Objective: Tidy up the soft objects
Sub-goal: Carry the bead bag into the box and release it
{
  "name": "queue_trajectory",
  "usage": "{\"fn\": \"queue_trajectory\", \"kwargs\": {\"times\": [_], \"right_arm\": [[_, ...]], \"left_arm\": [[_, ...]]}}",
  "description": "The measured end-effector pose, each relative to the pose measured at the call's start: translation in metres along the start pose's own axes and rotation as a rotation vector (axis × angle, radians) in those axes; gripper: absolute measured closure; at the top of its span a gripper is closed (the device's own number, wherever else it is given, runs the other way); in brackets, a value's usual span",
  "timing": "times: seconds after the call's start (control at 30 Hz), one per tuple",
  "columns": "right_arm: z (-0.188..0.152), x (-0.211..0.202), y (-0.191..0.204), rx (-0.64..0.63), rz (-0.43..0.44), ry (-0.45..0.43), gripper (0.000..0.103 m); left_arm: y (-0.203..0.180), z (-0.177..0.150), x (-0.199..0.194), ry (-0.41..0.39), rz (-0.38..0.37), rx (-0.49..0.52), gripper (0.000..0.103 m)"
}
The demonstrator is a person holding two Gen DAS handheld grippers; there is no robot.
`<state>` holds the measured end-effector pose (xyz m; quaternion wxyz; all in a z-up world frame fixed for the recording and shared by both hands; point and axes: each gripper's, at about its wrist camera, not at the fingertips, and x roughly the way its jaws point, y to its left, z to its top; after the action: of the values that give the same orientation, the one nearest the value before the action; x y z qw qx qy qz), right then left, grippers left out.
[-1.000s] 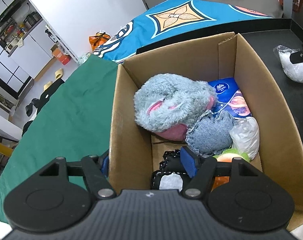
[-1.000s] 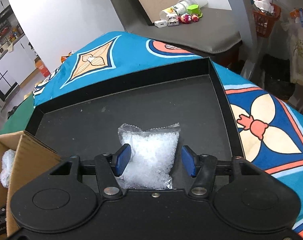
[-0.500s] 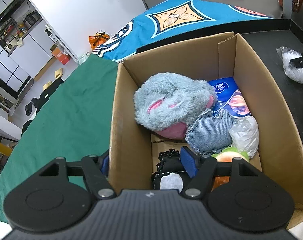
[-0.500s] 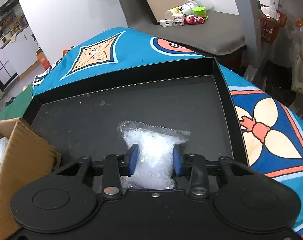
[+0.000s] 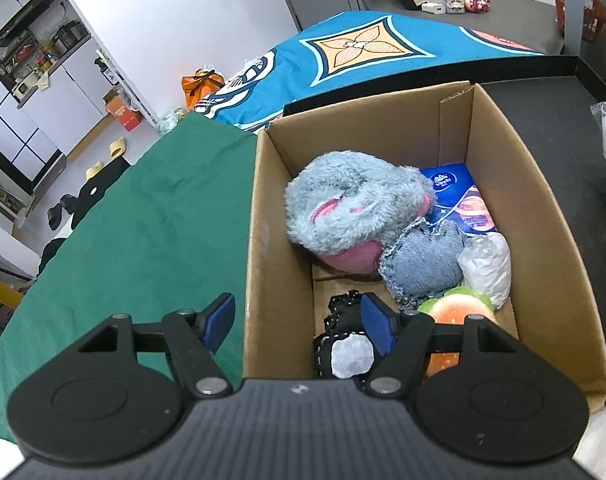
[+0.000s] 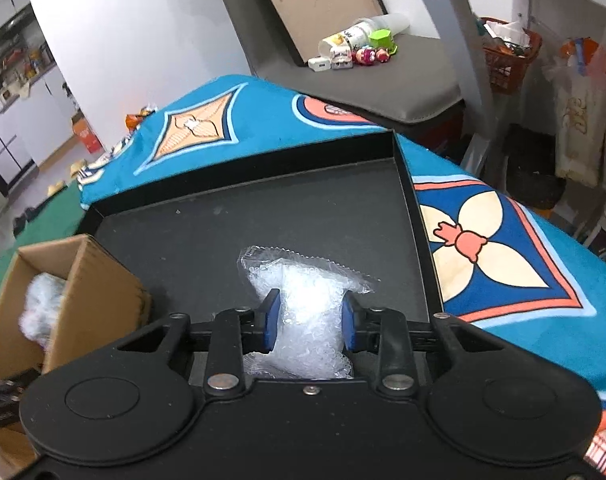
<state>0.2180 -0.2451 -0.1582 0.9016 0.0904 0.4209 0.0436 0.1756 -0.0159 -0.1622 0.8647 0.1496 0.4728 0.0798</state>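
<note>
**Clear bag of beads squeezed over the black tray**

The right gripper [image 6: 309,322] has its two blue pads pressed into the sides of a clear bag of tiny beads [image 6: 303,300]. The bag bulges out above and below the pads, so it is pinched tight. The bag sits over the black tray [image 6: 303,208], near the front of it. Whether its bottom touches the tray floor I cannot tell.

Just to the left of the tray stands the cardboard box [image 6: 95,292], open at the top. The tray rests on a bright blue cloth [image 6: 503,248] with orange and cream shapes.

The left gripper [image 5: 297,322] hangs over the near left corner of the box [image 5: 543,216]. Its jaws stand apart, one blue pad outside the box wall and one inside, and they do not seem to press on the wall. Under it lies a green cloth [image 5: 143,232].

Inside the box are soft things packed close together: a fluffy grey slipper with pink ears [image 5: 351,208], a blue tissue pack [image 5: 459,196] behind it, a denim heart [image 5: 427,260], a crumpled clear bag [image 5: 487,268], an orange and green toy [image 5: 459,308] (partly hidden) and a black lacy thing [image 5: 339,344] at the front.
</note>
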Motion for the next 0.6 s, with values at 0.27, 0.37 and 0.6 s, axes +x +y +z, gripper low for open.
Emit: {"fn": "queue_trajectory", "kwargs": {"times": [0.27, 0.37, 0.6], "right_arm": [[0.007, -0.033, 0.018, -0.02, 0.024, -0.05, 0.073], [0.009, -0.043, 0.027, -0.034, 0.034, -0.065, 0.073], [0.008, -0.058, 0.051, -0.07, 0.055, -0.075, 0.073]], "left_arm": [[0.011, -0.005, -0.012, -0.028, -0.037, -0.027, 0.035], [0.015, -0.006, -0.014, -0.04, -0.048, -0.033, 0.035], [0.023, -0.013, -0.017, -0.054, -0.099, -0.054, 0.036]]}}
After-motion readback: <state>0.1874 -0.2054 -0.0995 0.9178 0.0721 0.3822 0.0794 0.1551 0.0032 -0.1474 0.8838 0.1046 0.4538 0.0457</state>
